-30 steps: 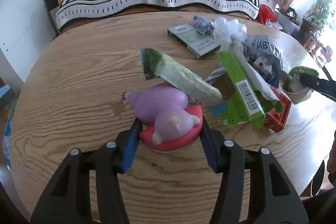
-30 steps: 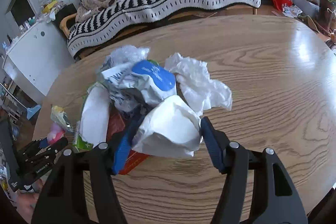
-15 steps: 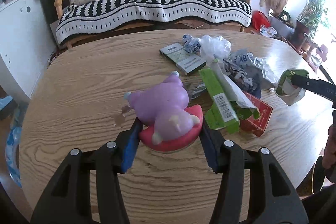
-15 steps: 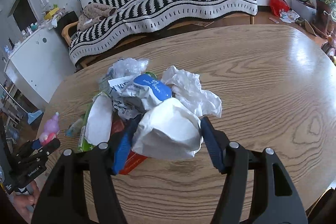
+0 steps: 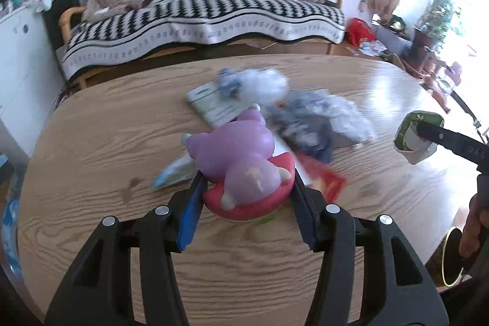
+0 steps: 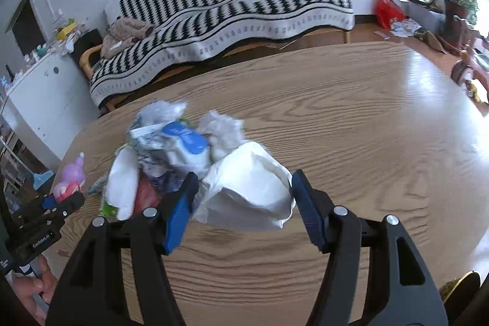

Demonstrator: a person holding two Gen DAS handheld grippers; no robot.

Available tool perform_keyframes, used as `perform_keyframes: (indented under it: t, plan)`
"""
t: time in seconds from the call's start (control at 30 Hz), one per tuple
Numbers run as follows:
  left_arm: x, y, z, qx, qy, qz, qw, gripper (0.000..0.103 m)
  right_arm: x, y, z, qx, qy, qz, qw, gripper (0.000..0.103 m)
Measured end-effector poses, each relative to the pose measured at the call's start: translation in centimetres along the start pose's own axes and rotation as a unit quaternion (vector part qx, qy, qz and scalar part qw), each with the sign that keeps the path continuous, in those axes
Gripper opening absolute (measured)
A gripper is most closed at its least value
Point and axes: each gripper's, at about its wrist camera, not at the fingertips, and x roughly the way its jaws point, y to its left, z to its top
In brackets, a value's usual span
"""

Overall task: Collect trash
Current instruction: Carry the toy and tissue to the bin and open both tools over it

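Observation:
My left gripper [image 5: 246, 200] is shut on a purple and pink toy [image 5: 244, 170] and holds it above the wooden table [image 5: 91, 148]. My right gripper [image 6: 244, 197] is shut on a crumpled white paper cup [image 6: 247, 188], held over the table; the cup also shows in the left wrist view [image 5: 417, 139]. A heap of trash [image 6: 171, 148] lies on the table: plastic bags, a blue-labelled wrapper [image 6: 186, 139], a white tissue [image 6: 221, 127], a red packet [image 5: 327, 179] and a flat box [image 5: 211, 106]. A small clear wrapper [image 5: 174, 173] lies left of the toy.
A sofa with a black-and-white striped blanket [image 5: 198, 17] stands behind the table. A white cabinet [image 5: 18, 51] is at the left. Potted plants [image 5: 437, 17] and clutter stand at the right by the window. The table's right side [image 6: 382, 118] shines with glare.
Both grippers have risen and pulled back from the heap with their loads. The green wrapper that lay on the toy has dropped away. The left view now looks across the heap from farther off.

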Motion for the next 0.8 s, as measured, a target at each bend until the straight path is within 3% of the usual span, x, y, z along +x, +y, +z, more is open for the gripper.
perform_keyframes:
  t: [0.3,0.5,0.6,0.8]
  plan:
    - [1.0,-13.3,1.5,0.061,-0.01,-0.084,0.9945,0.053,-7.5,-12.1,-2.1,0.062,-0.037,-0.072,0.995,0.062]
    - [1.6,-25.7,0.2,0.12,-0.002,-0.175,0.9773,0.053,-13.6,-21.3,-5.8,0.123,-0.057,-0.138,0.981,0.062]
    - [1.9,-32.4,-1.4,0.155,0.014,-0.221,0.9629,0.053,-17.6,-26.2,-8.4,0.155,-0.068,-0.184,0.968,0.062]
    - [2.2,-45.1,-6.5,0.228,0.066,-0.313,0.9198,0.053,-23.4,-34.7,-15.3,0.226,-0.05,-0.263,0.937,0.063]
